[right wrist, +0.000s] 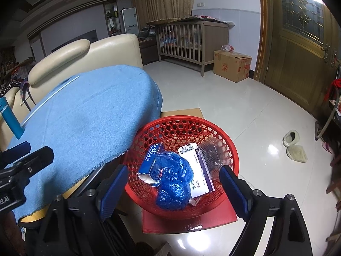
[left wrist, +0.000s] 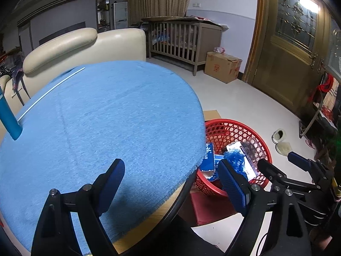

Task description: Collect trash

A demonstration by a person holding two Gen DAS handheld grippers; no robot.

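Behind everything sits a living room with a cream sofa (left wrist: 85, 47), a wooden crib (left wrist: 181, 40) and a cardboard box (left wrist: 222, 67) by the door. Working left to right, I see the table (left wrist: 106, 117) under its blue cloth, bare except for a blue upright object (left wrist: 8, 115) and a thin white rod (left wrist: 51, 91) at the far left edge. My left hand-held gripper (left wrist: 170, 179) hovers over the table's near edge, fingers spread wide with nothing between them. Right of the table, the red basket (right wrist: 213, 128) sits on a red box (right wrist: 223, 215) on the floor, close against the table edge, I judge for short drops. It holds the trash: a blue carton (right wrist: 152, 160), a crumpled blue bag (right wrist: 174, 181), a white medicine box (right wrist: 200, 170) and a clear blister pack (right wrist: 213, 151). My right hand-held gripper (right wrist: 173, 188) hangs just above the basket, also open and empty.
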